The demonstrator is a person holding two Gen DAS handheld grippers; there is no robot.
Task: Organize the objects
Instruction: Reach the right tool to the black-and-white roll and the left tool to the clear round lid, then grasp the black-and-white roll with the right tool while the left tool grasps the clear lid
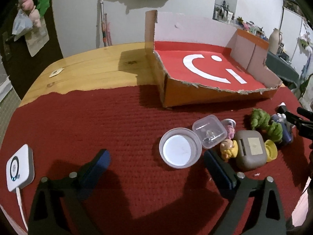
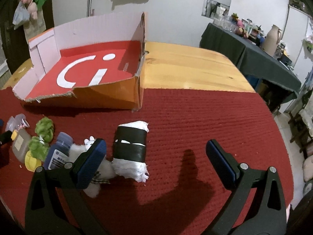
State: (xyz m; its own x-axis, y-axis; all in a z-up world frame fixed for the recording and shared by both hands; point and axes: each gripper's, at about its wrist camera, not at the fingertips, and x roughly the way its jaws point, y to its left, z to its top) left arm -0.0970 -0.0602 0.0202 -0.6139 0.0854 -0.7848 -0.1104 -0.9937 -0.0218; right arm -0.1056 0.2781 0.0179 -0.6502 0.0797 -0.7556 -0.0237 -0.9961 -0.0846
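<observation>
My left gripper (image 1: 156, 162) is open over the red cloth, with a round white-bottomed plastic lid (image 1: 180, 150) just ahead between its fingertips, untouched. To the lid's right lies a cluster: a clear square box (image 1: 209, 133), a small yellow doll (image 1: 228, 148), a grey case (image 1: 250, 152), a yellow cap (image 1: 271, 149), green fluff (image 1: 260, 119) and a blue bottle (image 1: 286, 133). My right gripper (image 2: 156, 154) is open too. A black-taped roll with white ends (image 2: 131, 148) lies inside its span near the left finger. A white plush bunny (image 2: 97, 176) sits partly under that finger.
A torn cardboard tray (image 1: 215, 96) (image 2: 105, 96) with a red floor stands behind the objects on the wooden table (image 2: 191, 66). A white device with a cable (image 1: 19, 168) lies at the cloth's left edge. A dark-draped side table (image 2: 254, 52) with clutter stands far right.
</observation>
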